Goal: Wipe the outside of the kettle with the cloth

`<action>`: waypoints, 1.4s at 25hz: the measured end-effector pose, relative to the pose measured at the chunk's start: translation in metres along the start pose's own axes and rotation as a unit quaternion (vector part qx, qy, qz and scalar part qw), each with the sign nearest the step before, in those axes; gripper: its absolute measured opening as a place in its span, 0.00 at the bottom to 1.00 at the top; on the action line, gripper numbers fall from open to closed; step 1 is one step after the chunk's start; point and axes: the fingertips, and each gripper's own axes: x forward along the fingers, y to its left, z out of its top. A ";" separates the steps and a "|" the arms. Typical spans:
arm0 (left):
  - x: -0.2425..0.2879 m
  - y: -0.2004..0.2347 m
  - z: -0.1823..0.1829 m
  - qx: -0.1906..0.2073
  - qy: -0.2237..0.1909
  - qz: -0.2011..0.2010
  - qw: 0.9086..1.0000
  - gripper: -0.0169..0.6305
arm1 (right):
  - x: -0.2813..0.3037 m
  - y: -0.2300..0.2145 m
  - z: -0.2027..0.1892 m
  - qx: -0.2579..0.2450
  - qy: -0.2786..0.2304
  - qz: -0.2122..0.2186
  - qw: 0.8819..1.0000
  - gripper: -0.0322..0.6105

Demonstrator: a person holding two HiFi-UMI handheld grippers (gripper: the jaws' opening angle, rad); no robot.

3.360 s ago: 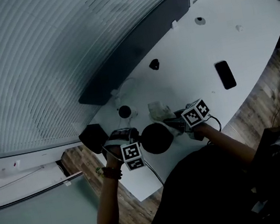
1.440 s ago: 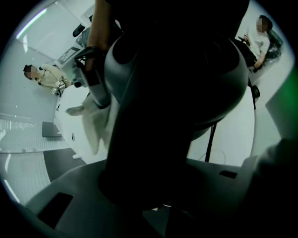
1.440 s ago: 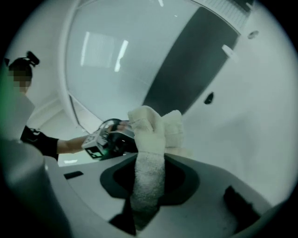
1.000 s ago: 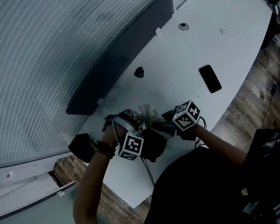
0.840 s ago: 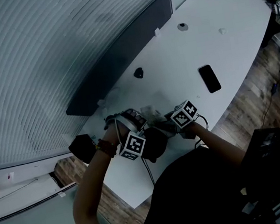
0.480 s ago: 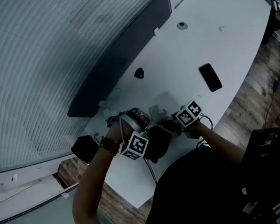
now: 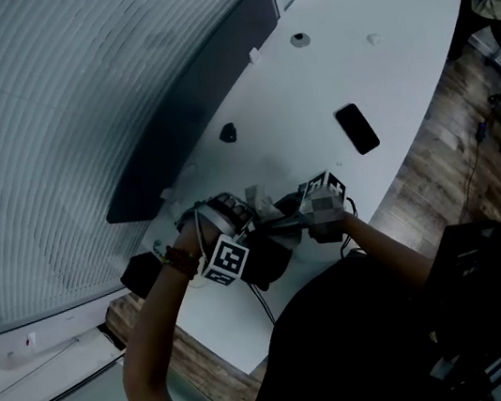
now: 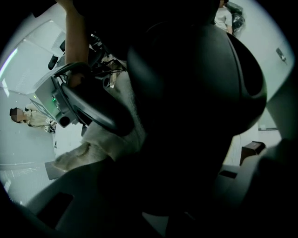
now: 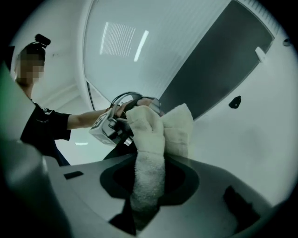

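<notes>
One cloth (image 9: 149,139) touches kettle (image 7: 265,253) near table (image 7: 385,96) edge.

I count two grippers in my hands: one left gripper (image 8: 163,186) and one right gripper (image 9: 149,186). There is one kettle (image 8: 195,83), one cloth (image 9: 149,135), one phone (image 7: 356,128), one small dark dome (image 7: 228,133) and one table (image 7: 399,65).

The cloth (image 9: 149,139) is nubby terry, the kettle (image 8: 195,83) smooth, perhaps plastic, the table (image 7: 382,77) matt
</notes>
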 end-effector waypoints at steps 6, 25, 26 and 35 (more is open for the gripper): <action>0.000 0.002 0.001 -0.004 0.000 -0.011 1.000 0.25 | 0.008 -0.046 -0.022 0.076 0.039 -0.028 0.996 0.21; -0.016 -0.058 -0.013 -0.262 0.068 -0.053 0.961 0.24 | -0.019 0.009 0.008 0.120 -0.069 0.001 0.990 0.21; -0.017 -0.063 -0.013 -0.279 0.071 -0.056 0.956 0.24 | -0.012 0.012 0.001 0.115 -0.054 -0.002 0.992 0.21; -0.023 -0.082 -0.018 -0.365 0.093 -0.059 0.924 0.24 | 0.008 -0.062 -0.084 0.198 0.042 -0.122 0.972 0.21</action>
